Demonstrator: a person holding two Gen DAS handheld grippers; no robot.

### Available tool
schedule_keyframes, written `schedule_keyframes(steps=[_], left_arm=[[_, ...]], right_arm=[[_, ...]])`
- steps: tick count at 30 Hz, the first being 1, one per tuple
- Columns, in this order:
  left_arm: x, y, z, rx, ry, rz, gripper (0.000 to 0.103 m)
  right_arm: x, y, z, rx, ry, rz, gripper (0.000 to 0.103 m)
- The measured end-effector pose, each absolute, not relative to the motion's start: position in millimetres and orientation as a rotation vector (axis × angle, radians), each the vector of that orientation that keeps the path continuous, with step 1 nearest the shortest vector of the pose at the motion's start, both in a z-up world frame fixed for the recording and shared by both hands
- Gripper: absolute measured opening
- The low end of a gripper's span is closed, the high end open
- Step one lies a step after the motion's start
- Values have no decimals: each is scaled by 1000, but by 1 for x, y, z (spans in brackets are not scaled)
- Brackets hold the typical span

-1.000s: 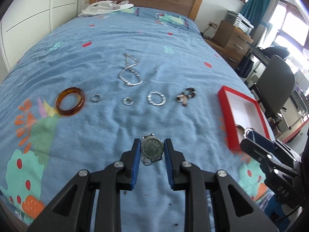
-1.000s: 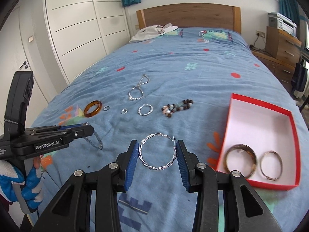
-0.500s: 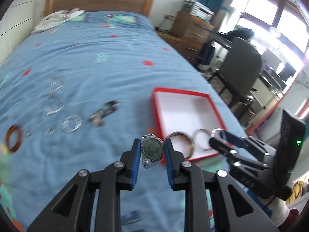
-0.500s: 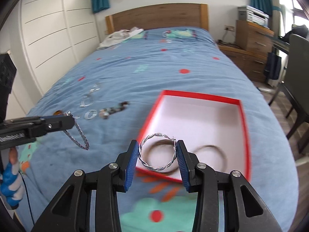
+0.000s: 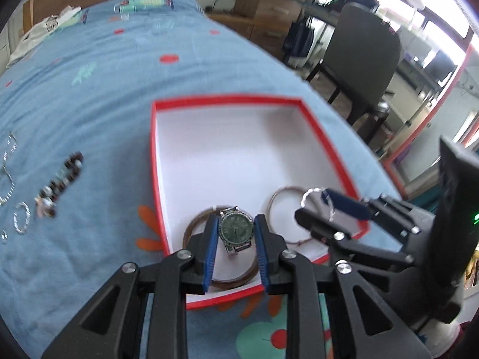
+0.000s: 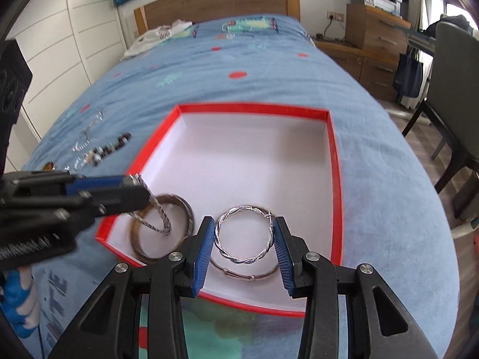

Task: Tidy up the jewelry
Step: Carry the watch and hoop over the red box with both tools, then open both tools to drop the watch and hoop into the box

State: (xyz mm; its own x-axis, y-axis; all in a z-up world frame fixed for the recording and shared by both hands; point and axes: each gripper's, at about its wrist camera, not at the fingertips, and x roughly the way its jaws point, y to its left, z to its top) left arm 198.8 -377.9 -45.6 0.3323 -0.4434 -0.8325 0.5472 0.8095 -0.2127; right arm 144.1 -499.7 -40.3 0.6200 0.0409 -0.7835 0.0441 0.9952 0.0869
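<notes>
On the far left of my left wrist view, the loose pieces lie on the blue bedspread (image 5: 98,110): a small silver ring (image 5: 21,217) and, just right of it, a dark beaded bracelet (image 5: 61,179). Right of those sits the red box (image 5: 153,161) with its white floor. My left claw (image 5: 235,234) is pinching a green-faced watch (image 5: 235,229) by the sides of its case, above the box's near left corner, over a brown bangle (image 5: 194,227) lying inside. The watch's metal band (image 6: 155,212) hangs down in the right wrist view. Further right in the box lies a thin bangle (image 6: 248,275), close to the near wall. My right claw (image 6: 245,236) is pressed onto a twisted silver hoop (image 6: 245,234), held flat between the blue pads above that thin bangle. Beyond the bed's right edge stands a dark chair (image 5: 359,59).
</notes>
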Motion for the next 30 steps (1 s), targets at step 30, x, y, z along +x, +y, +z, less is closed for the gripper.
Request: schedule_keyframes(steps=[30], left_arm=[[193, -379, -57, 189, 1071, -609, 31]], right_arm=[[132, -501, -36, 0, 966, -12, 43]])
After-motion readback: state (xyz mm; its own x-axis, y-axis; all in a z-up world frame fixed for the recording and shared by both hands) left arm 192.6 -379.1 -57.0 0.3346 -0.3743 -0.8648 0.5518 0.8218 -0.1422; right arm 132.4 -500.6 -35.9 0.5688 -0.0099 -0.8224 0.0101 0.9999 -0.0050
